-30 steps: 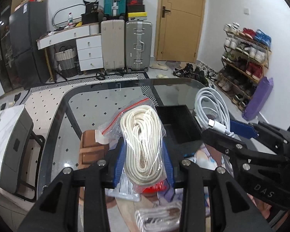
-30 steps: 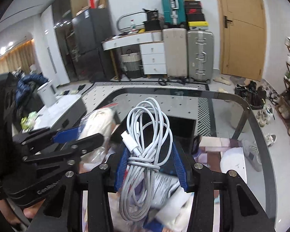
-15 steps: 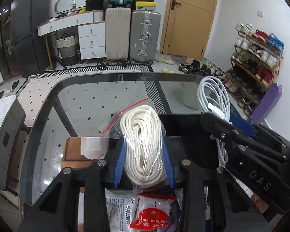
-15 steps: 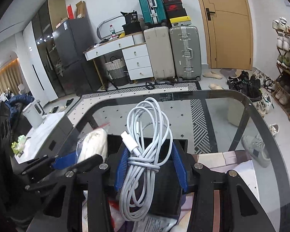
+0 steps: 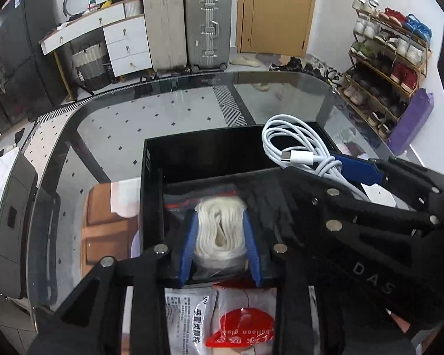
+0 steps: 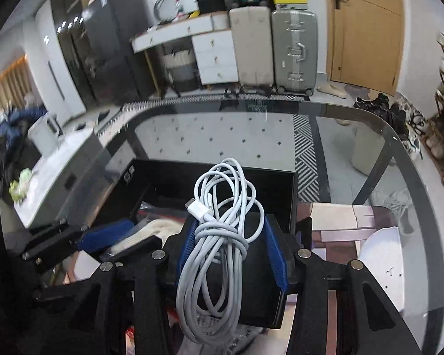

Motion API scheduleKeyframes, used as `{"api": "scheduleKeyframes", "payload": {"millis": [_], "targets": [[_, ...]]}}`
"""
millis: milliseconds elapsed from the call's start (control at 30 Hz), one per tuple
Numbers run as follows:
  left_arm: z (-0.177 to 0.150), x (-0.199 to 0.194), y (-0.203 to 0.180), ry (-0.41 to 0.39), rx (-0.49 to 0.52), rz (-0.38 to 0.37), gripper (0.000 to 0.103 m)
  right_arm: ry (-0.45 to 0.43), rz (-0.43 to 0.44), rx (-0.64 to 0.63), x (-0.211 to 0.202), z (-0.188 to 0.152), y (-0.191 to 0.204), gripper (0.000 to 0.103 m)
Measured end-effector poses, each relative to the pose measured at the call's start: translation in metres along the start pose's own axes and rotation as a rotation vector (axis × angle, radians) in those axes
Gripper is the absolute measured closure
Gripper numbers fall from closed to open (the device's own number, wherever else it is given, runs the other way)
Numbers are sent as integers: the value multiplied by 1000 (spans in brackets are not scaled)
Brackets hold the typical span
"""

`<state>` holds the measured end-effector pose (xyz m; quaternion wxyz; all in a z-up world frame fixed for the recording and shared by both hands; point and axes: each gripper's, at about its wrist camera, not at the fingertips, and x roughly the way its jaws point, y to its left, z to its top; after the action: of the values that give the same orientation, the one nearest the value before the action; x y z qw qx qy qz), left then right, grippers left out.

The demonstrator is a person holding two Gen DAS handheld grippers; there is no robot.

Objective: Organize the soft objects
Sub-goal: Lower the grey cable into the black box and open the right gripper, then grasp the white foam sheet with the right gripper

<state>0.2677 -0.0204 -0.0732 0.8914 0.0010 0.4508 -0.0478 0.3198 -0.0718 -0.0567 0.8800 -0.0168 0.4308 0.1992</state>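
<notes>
Both my tongs have dropped toward the black divided box near the desk's front edge w/ their loads. Left tongs pinch the bagged white rope, now down in the near compartment; right tongs pinch the white cable coil over the box. Release looks next, imo. Glass desk; packets at front edge. Suitcases, shoe rack behind.

Both grippers, left gripper and right gripper, are black frames (silver screw heads) with blue pads.
</notes>
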Motion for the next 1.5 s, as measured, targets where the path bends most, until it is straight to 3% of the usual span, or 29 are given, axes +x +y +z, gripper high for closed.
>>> {"api": "scheduleKeyframes", "payload": {"millis": [100,300,400,567,700,867,933,1033,1133,1233,1433,1500], "targets": [[0,-4,0,19,15,-7,74,89,66,59,1,-6,-2,58],[-4,-8,0,44,46,-34,72,157,82,65,-5,-11,1,58],[-2,-8,3,41,32,25,70,157,84,79,-7,-10,-1,57],[-5,-17,7,10,6,-63,48,135,90,97,-15,-8,-3,54],[-6,-24,8,-6,10,-11,46,105,84,112,-27,-6,-6,41],[-10,-37,12,-5,-1,-48,42,84,86,95,-44,-6,-6,39],[-15,-48,11,-13,9,-30,40,75,93,74,-56,-11,-6,39],[-24,-64,13,-41,6,-2,24,59,92,45,-75,-20,-5,39],[-34,-84,18,-97,-8,20,22,51,90,27,-91,-34,-8,34],[-47,-99,20,-109,13,-8,13,58,89,23,-101,-51,-12,32],[-72,-98,13,-59,84,11,13,96,129,63,-108,-80,-19,32],[-80,-94,10,-30,89,-15,13,116,142,73,-107,-90,-20,32]]}}
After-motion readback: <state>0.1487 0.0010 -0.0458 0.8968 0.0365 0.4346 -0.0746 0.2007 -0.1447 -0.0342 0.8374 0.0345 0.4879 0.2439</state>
